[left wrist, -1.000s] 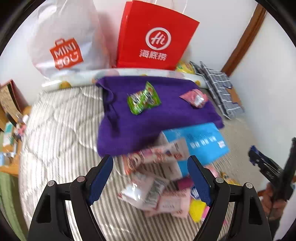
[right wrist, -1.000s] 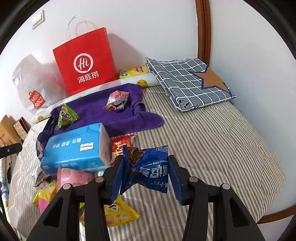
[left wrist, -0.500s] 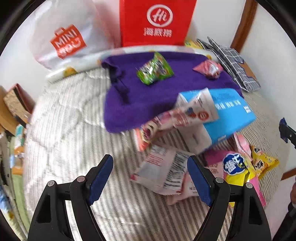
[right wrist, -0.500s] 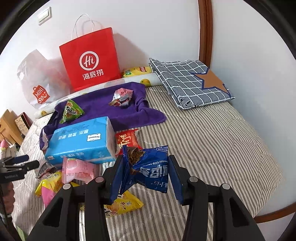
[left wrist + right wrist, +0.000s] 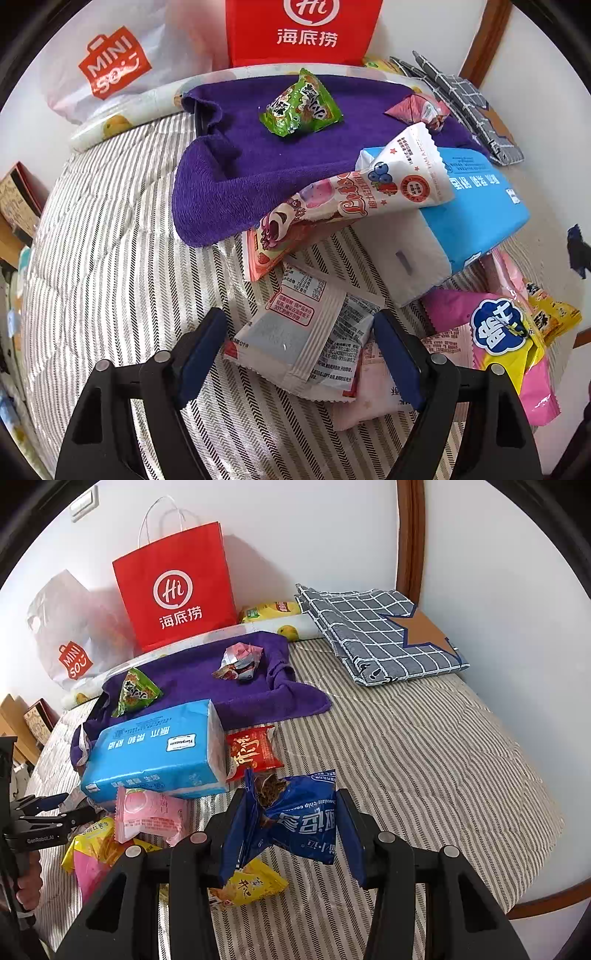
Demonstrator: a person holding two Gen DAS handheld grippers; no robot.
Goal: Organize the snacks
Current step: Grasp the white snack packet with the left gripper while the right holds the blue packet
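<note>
My left gripper (image 5: 301, 347) is open, its fingers straddling a white snack packet (image 5: 306, 336) lying back side up on the striped bed. A long white-and-pink packet (image 5: 354, 203) leans on a blue tissue pack (image 5: 476, 206). A green packet (image 5: 301, 105) and a pink wrapper (image 5: 417, 110) lie on a purple towel (image 5: 258, 162). My right gripper (image 5: 291, 823) is shut on an opened blue cookie bag (image 5: 295, 816), held above the bed. The left gripper also shows at the left edge of the right wrist view (image 5: 48, 808).
A red paper bag (image 5: 177, 587) and a white Miniso bag (image 5: 70, 627) stand against the wall. A folded checked cloth (image 5: 376, 635) lies at the back right. Pink and yellow packets (image 5: 506, 339) are piled right of the left gripper. A red packet (image 5: 251, 753) lies beside the tissue pack.
My left gripper has moved forward and down over the snack pile, and the white packet now lies between its fingers. My right gripper has shifted only slightly, still holding the blue bag.
</note>
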